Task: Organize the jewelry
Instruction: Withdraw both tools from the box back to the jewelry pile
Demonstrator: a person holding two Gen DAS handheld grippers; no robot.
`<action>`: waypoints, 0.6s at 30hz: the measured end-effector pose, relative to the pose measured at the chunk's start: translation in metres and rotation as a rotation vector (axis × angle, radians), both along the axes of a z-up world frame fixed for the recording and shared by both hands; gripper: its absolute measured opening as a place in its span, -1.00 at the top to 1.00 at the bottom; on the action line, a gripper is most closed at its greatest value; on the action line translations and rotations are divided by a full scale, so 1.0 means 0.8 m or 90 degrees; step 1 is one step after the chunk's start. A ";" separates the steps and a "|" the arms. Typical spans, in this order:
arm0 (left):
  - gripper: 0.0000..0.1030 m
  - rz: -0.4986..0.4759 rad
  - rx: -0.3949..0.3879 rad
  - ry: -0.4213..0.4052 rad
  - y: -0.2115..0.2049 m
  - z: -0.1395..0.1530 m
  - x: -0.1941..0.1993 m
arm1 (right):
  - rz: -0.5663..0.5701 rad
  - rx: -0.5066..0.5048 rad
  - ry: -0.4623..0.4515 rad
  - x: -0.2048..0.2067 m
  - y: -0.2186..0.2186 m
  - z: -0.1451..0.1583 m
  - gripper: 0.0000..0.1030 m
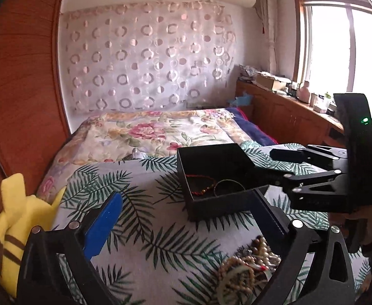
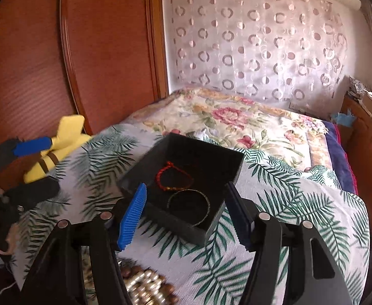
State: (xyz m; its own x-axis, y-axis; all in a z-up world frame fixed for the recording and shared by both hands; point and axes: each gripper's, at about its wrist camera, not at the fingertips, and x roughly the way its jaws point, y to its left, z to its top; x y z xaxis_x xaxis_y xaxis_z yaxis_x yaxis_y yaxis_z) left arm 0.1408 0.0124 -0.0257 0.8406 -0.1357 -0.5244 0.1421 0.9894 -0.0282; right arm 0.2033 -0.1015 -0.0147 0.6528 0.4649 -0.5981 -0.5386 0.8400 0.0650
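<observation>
No readable lettering on the black box [image 2: 186, 190] holding a red bracelet [image 2: 172, 175]; left gripper [image 1: 186, 226] and right gripper [image 2: 188, 218] both spread wide, empty.

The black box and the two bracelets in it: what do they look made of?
Black box: likely stiff card, matte, with thin straight walls and a dark lining. Red bracelet: braided cord by its twisted look, with a few small beads. Dark bangle: a rigid thin hoop, perhaps metal or wood; too small to tell.
</observation>
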 end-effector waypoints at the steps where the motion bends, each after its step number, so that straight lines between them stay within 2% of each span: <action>1: -0.85 0.002 -0.003 -0.002 0.000 0.001 -0.005 | -0.002 0.004 -0.006 -0.007 -0.002 0.003 -0.44; 8: -0.85 0.020 -0.031 -0.016 0.002 0.009 -0.048 | -0.010 0.033 -0.030 -0.068 -0.016 0.019 -0.51; 18: -0.85 0.038 -0.027 -0.026 0.011 0.012 -0.086 | -0.020 0.043 -0.032 -0.128 -0.027 0.007 -0.61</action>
